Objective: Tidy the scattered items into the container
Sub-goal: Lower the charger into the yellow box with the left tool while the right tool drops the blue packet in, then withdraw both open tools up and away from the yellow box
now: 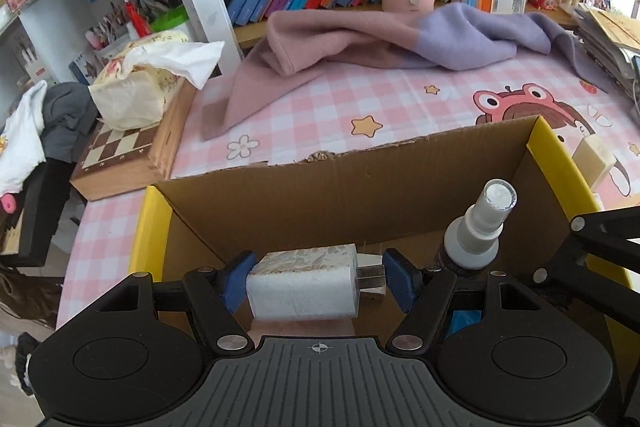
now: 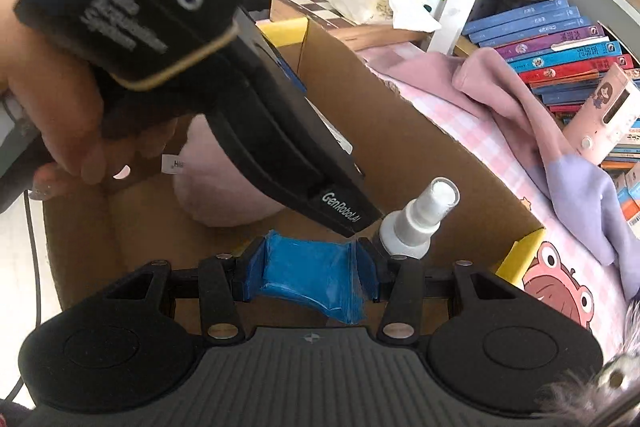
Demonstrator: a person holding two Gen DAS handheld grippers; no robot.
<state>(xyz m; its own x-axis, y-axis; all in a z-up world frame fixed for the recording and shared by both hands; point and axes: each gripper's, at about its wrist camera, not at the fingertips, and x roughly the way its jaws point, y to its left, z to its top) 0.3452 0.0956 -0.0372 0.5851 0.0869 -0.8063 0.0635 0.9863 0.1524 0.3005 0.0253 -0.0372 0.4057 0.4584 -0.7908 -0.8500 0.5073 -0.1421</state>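
Both Grippers Loaded Over the Box

Centrally, the white charger plug (image 1: 302,285) sits clamped in the left gripper (image 1: 316,281); the right gripper (image 2: 308,277) pinches a blue packet (image 2: 310,279). Both hover inside the cardboard box (image 1: 360,187), beside the spray bottle (image 1: 480,231). Release low, clear of the bottle.

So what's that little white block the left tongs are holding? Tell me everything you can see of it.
It looks like a white plug-in charger: a small plastic block with rounded edges, its top face scuffed and stained brownish. Two flat metal prongs stick out of its right end. It lies sideways, pinched lengthwise between the blue pads of the left tongs, one pad on its base, the other against the prongs. It hangs over the open cardboard box, beside a spray bottle.
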